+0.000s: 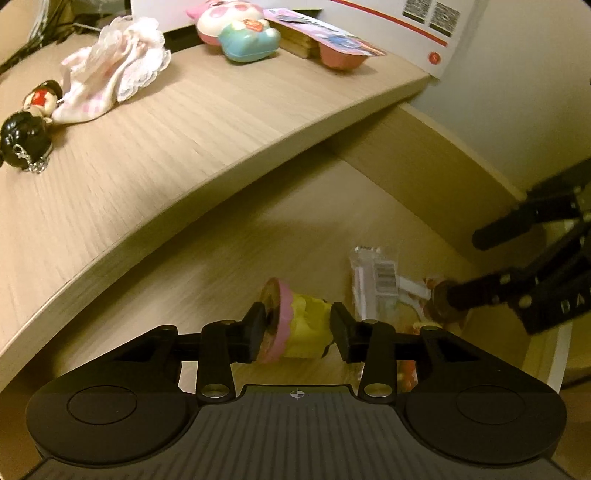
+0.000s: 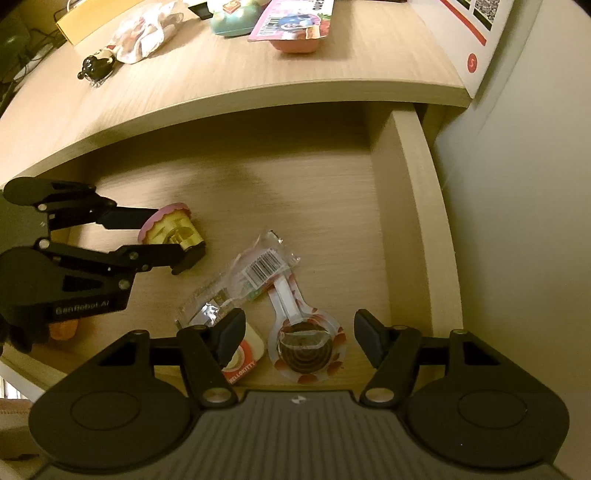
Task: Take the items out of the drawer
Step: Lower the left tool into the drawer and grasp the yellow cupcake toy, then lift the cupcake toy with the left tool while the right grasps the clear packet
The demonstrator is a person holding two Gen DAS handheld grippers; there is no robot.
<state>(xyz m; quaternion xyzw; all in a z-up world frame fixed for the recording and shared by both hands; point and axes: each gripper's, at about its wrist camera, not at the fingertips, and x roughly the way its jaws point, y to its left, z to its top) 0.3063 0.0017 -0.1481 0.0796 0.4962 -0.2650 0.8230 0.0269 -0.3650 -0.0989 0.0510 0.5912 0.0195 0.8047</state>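
Observation:
The drawer [image 2: 417,206] stands pulled out under the desktop. My left gripper [image 1: 299,328] is shut on a yellow toy cupcake with pink frosting [image 1: 306,332], gripping it sideways. In the right wrist view the left gripper [image 2: 170,236] holds the toy cupcake [image 2: 171,229] at the drawer's left; I cannot tell whether it touches the floor. My right gripper [image 2: 299,332] is open, its fingers either side of a wrapped spiral lollipop [image 2: 304,352] near the drawer front. A clear packet with a barcode [image 2: 255,273] lies between the two. The right gripper [image 1: 461,266] also shows at the right of the left wrist view.
A Hello Kitty item [image 2: 245,360] lies under my right gripper's left finger, and an orange object [image 2: 64,328] sits at the drawer's front left. The desktop [image 1: 184,122] holds a lace cloth [image 1: 114,74], a black doll keychain [image 1: 22,136], a plush toy [image 1: 236,33] and a pink package [image 1: 332,48].

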